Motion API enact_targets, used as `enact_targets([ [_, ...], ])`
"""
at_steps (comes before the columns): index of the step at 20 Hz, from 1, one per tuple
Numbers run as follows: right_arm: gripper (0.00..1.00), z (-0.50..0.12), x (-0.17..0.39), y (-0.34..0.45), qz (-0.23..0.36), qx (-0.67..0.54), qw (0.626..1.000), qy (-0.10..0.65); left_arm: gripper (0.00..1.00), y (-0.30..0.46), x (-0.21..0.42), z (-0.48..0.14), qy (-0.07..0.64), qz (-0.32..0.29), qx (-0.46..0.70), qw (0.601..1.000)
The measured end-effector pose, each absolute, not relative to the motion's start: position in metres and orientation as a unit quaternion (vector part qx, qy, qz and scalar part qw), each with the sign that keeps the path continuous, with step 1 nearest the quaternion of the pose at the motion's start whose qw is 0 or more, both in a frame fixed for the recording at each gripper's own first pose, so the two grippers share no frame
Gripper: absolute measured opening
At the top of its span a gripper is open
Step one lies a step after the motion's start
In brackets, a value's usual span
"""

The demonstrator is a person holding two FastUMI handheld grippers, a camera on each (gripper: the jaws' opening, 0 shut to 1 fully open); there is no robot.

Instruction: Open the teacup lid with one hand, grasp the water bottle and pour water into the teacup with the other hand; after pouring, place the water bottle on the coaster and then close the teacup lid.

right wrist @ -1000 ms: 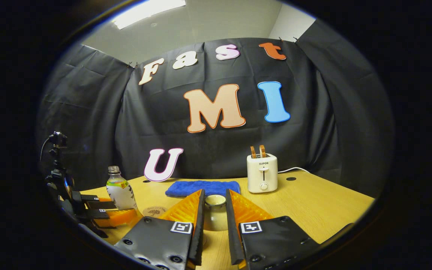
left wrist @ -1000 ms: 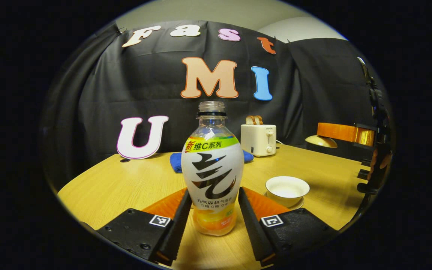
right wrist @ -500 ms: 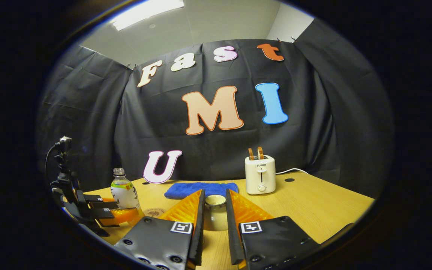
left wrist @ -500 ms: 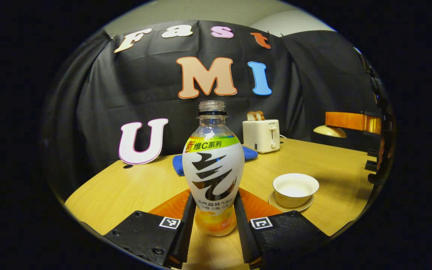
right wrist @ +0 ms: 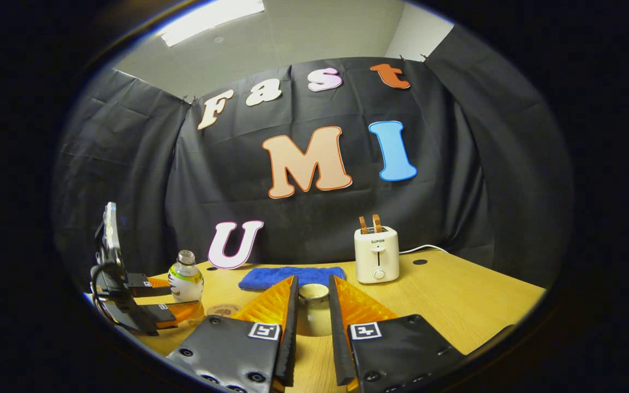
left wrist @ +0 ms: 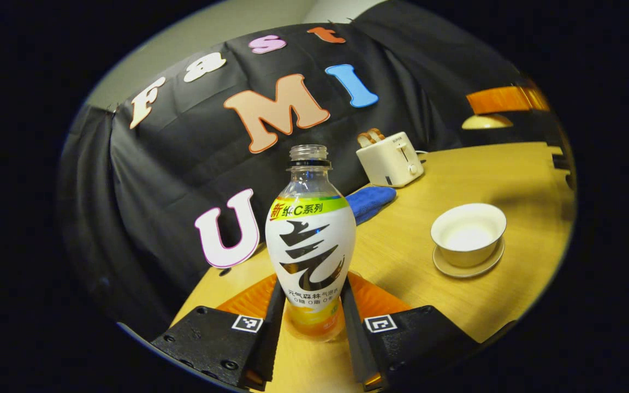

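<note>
Between the left gripper's [left wrist: 309, 322] closed fingers stands the uncapped water bottle [left wrist: 310, 240], white label, orange drink low; right of it sits the open teacup [left wrist: 468, 233]; the right gripper [right wrist: 313, 322] clamps the lid [right wrist: 313, 295]

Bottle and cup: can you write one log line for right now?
left tongs: shut on clear uncapped plastic bottle | right tongs: shut on cream teacup lid | white teacup: open

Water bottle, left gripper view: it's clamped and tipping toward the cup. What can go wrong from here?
1. The water bottle is uncapped and held low, so it may pivot in the left claw.
2. The teacup sits off to the side: the stream may miss.
3. The right claw holds the lid aloft, and it could slip.
</note>
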State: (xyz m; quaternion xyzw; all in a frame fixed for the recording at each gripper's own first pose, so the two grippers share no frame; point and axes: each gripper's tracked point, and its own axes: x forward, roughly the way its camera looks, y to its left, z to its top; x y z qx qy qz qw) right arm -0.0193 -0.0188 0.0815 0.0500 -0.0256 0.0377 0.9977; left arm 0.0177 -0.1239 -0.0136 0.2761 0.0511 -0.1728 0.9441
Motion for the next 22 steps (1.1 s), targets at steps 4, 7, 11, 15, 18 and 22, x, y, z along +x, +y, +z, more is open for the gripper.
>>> enact_targets([
  [4,0.31,0.081,-0.020,-0.021,0.039,0.056,0.997,-0.022,0.53,-0.133,0.021,-0.018,0.037,-0.181,0.356,0.916],
  [7,0.31,0.084,-0.020,-0.022,0.041,0.061,0.997,-0.024,0.53,-0.132,0.023,-0.021,0.027,-0.179,0.406,0.896],
  [11,0.31,0.085,-0.022,-0.022,0.043,0.062,0.997,-0.026,0.53,-0.132,0.025,-0.021,0.013,-0.182,0.481,0.857],
  [15,0.31,0.086,-0.023,-0.021,0.044,0.063,0.997,-0.025,0.52,-0.132,0.024,-0.019,-0.001,-0.187,0.550,0.814],
  [18,0.31,0.086,-0.024,-0.022,0.044,0.060,0.997,-0.026,0.52,-0.135,0.026,-0.022,0.003,-0.197,0.578,0.792],
  [22,0.31,0.086,-0.023,-0.024,0.043,0.065,0.997,-0.027,0.52,-0.133,0.029,-0.020,-0.006,-0.194,0.639,0.744],
])
